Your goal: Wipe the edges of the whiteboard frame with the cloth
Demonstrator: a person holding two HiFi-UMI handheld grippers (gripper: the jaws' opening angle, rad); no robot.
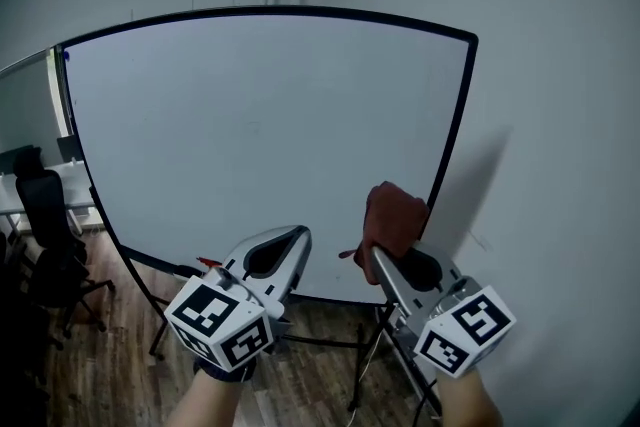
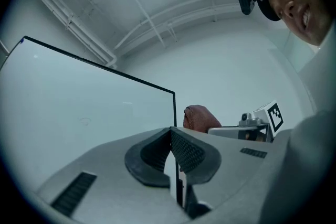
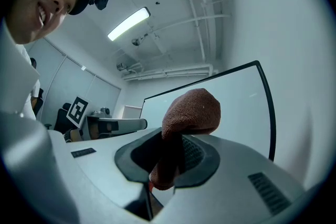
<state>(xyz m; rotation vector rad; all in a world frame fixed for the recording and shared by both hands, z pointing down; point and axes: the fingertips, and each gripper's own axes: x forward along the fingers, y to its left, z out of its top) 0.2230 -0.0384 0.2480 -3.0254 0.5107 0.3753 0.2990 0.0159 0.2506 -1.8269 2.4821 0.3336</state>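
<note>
- Approach step, seemingly — cloth [image 1: 392, 213] pinched in right gripper [image 1: 381, 258], near frame's [image 1: 450, 140] lower right edge.
- Left gripper [image 1: 297, 237] pressed closed, empty.
- Next: needs cloth pressed onto edge, then slid along.

Location type: office or meeting room.

- A large whiteboard [image 1: 260, 145] on a black floor stand fills the centre of the head view, set before a plain grey wall [image 1: 560, 115].
- Left edge: black office chair [image 1: 45, 215] beside a white desk [image 1: 12, 193].
- Bottom: wood-pattern floor [image 1: 120, 375].
- Right gripper view, upper centre: strip light [image 3: 128, 23] and exposed ceiling pipes [image 3: 194, 2].
</note>
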